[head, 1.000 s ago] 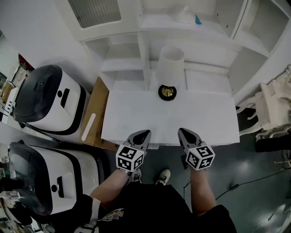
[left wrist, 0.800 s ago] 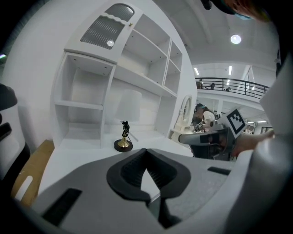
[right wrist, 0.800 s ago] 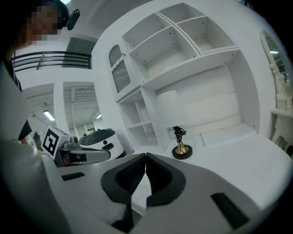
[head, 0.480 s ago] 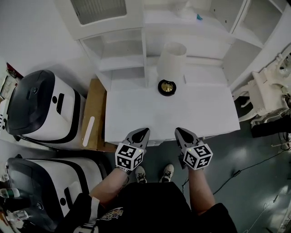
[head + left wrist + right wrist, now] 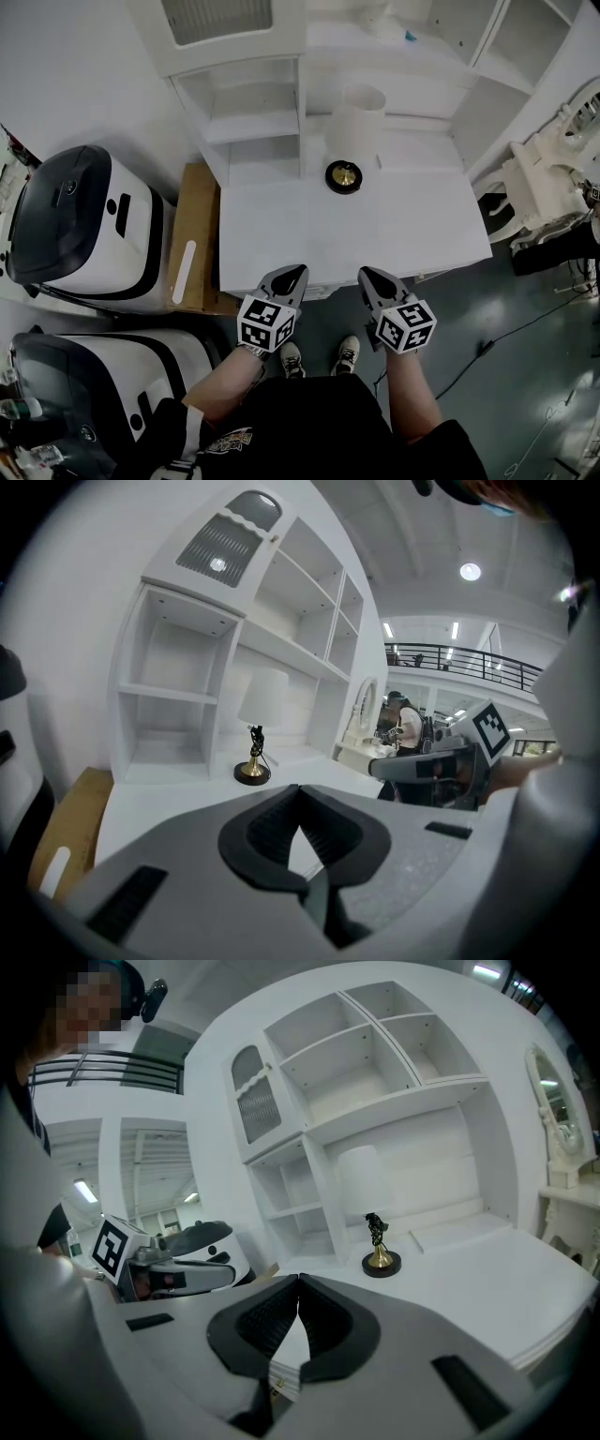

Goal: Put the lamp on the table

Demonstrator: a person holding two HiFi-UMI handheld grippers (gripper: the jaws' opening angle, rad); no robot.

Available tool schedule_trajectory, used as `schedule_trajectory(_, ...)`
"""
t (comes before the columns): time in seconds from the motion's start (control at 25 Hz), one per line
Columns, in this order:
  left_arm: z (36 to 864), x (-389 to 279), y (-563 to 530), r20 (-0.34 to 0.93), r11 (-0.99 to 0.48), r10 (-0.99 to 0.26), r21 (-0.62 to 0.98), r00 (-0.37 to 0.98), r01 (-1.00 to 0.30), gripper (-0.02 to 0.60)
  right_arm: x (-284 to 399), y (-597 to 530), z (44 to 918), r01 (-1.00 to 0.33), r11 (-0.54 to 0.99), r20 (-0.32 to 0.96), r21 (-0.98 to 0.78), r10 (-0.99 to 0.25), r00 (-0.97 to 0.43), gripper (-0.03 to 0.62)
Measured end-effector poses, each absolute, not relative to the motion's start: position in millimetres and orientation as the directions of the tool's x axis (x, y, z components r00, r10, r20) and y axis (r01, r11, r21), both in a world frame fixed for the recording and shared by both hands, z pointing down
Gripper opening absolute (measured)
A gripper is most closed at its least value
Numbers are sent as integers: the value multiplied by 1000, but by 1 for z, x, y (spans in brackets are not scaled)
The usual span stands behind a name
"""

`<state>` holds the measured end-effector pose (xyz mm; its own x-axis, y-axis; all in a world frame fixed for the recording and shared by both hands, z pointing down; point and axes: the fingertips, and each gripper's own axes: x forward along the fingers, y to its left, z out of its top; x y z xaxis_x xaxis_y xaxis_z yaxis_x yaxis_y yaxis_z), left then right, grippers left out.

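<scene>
The lamp (image 5: 352, 131) stands upright at the back of the white table (image 5: 281, 244), with a white shade, a brass stem and a round black base. It shows too in the left gripper view (image 5: 255, 733) and the right gripper view (image 5: 373, 1213). My left gripper (image 5: 296, 273) is shut and empty, just off the table's front edge. My right gripper (image 5: 367, 276) is shut and empty beside it, at the same edge. Both are well short of the lamp. In their own views the left gripper (image 5: 299, 787) and the right gripper (image 5: 298, 1279) have their tips touching.
White shelving (image 5: 248, 103) rises behind the table. Two black-and-white machines (image 5: 89, 220) and a cardboard box (image 5: 192, 234) stand at the left. A white ornate chair (image 5: 539, 187) is at the right. Cables (image 5: 487, 352) run across the grey floor.
Both grippers have drawn back a little from the table's front edge, and the head camera has shifted, so the table sits further left and higher. The lamp has not moved on the table.
</scene>
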<state>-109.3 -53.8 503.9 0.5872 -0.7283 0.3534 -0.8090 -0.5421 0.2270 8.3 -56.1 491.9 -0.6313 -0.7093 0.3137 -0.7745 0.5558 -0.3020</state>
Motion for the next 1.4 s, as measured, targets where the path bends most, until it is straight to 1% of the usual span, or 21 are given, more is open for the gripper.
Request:
schedule_trajectory(0.88,500,-125,-29,332,-587,-703,228,629,-777,6,-16,-24,490,-794,523,306,-309,-736,-604,26)
schedule_trajectory(1.4,503,-133,-26,327,-587,-701,241,634,-773,6,-25,-17,495,-796,518,314,-312,-735,-601,25)
